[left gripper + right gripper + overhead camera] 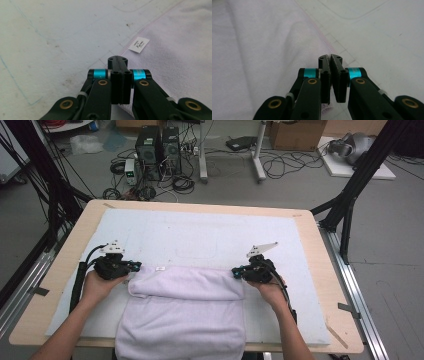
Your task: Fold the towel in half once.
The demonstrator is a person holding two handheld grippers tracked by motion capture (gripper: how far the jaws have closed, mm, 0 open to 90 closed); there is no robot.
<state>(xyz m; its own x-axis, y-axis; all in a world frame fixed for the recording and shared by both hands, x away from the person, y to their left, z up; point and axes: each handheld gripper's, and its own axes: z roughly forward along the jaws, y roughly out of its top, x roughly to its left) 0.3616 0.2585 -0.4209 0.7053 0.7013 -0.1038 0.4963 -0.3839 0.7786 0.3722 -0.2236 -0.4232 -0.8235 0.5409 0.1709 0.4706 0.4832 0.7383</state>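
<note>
A pale lilac towel (185, 315) lies on the white mat (210, 232), its far part folded back over itself into a thick roll. The near end hangs over the table's front edge. My left gripper (135, 266) sits at the fold's left corner and my right gripper (236, 270) at its right corner. In the left gripper view the jaws (117, 60) are pressed together beside the towel (180, 50) hem, near a small white label (139, 44). In the right gripper view the jaws (330, 58) meet at their tips next to the towel (257, 50) edge. I see no cloth between either pair.
The wooden table (327, 270) has bare mat beyond the towel and on both sides. Black frame posts (350, 195) stand at the right and left. Computers and cables (160, 150) lie on the floor behind.
</note>
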